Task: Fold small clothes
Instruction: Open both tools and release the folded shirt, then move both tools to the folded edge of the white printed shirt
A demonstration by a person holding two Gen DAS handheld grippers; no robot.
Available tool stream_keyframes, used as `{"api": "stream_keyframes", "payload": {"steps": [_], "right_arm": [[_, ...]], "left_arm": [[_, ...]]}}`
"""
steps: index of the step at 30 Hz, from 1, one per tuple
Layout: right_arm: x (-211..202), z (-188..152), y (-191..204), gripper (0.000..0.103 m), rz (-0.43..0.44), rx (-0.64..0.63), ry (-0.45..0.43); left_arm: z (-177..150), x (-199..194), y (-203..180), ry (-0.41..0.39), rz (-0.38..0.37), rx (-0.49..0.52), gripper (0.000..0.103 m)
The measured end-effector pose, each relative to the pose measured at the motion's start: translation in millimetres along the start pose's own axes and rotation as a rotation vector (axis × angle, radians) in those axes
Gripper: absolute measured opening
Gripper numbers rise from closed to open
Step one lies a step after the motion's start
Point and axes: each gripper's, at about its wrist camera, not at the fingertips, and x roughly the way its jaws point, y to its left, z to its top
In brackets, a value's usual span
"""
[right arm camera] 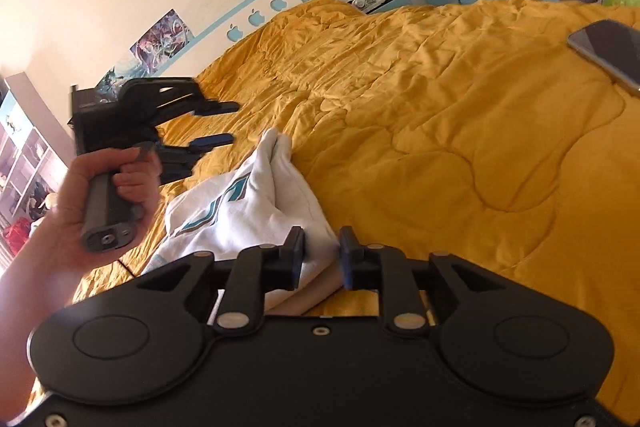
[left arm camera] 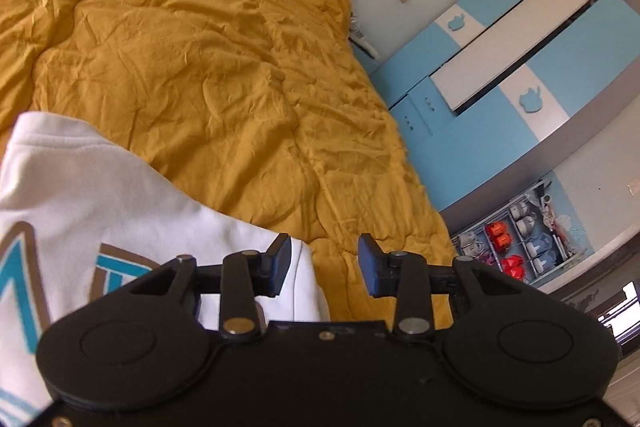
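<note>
white shirt [right arm camera: 256, 203] bunched on the yellow quilt [right arm camera: 440, 131]
my left gripper [left arm camera: 324, 263] and right gripper [right arm camera: 322, 255] hang released, nothing between their fingers, both just beside the shirt.

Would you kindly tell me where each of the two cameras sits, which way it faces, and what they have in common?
Left wrist view: sits on the left hand-held gripper, looking along its open fingers across the yellow quilt towards a blue wardrobe; only that hand-held gripper shows.
Right wrist view: sits on the right hand-held gripper, looking over the quilt towards the headboard wall; it shows its own open fingers, plus the person's left hand holding the other hand-held gripper.
Shared: the quilt and the white printed garment, which lies on it, gripped by neither.
</note>
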Motion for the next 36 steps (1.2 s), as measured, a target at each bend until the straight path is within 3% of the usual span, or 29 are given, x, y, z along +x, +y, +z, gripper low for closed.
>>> {"api": "stream_keyframes", "payload": {"steps": [2, 5, 9, 12, 18, 26, 30, 31, 32, 34, 36], "right_arm": [[-6.9, 2.5, 4.5, 0.030, -0.018, -0.035, -0.031], [-9.2, 7.1, 10.4, 0.030, 0.024, -0.067, -0.023], [-11.7, 12.2, 24.8, 0.030, 0.062, -0.120, -0.041], [-3.6, 15.6, 38.8, 0.034, 0.126, -0.157, -0.021], [22.9, 4.0, 51.9, 0.036, 0.107, -0.204, 0.081], [27.5, -5.1, 46.5, 0.036, 0.086, -0.206, 0.103], [30.6, -7.5, 45.0, 0.036, 0.076, -0.214, 0.109], [31.2, -8.0, 44.5, 0.036, 0.073, -0.216, 0.111], [31.8, -8.4, 43.8, 0.035, 0.071, -0.216, 0.112], [32.7, -8.8, 42.1, 0.034, 0.069, -0.215, 0.116], [32.7, -8.4, 41.3, 0.034, 0.069, -0.217, 0.118]], "left_arm": [[-9.8, -41.9, 0.4, -0.031, -0.017, 0.051, 0.038], [-40.7, -115.6, 4.2, -0.091, 0.000, 0.167, 0.041], [-99.8, -189.9, 9.6, -0.109, 0.098, 0.316, 0.043], [-146.6, -217.9, 17.6, -0.086, 0.176, 0.361, 0.044], [-200.8, -215.0, 26.3, -0.025, 0.268, 0.425, 0.045], [-203.8, -183.3, 27.1, -0.044, 0.404, 0.464, 0.043], [-198.9, -178.4, 29.2, -0.075, 0.395, 0.427, 0.039], [-198.4, -177.1, 29.1, -0.077, 0.404, 0.421, 0.025], [-198.3, -176.3, 27.9, -0.076, 0.418, 0.417, 0.017], [-200.2, -180.9, 21.0, -0.092, 0.455, 0.436, 0.011], [-203.7, -184.7, 10.1, -0.104, 0.508, 0.525, 0.009]]}}
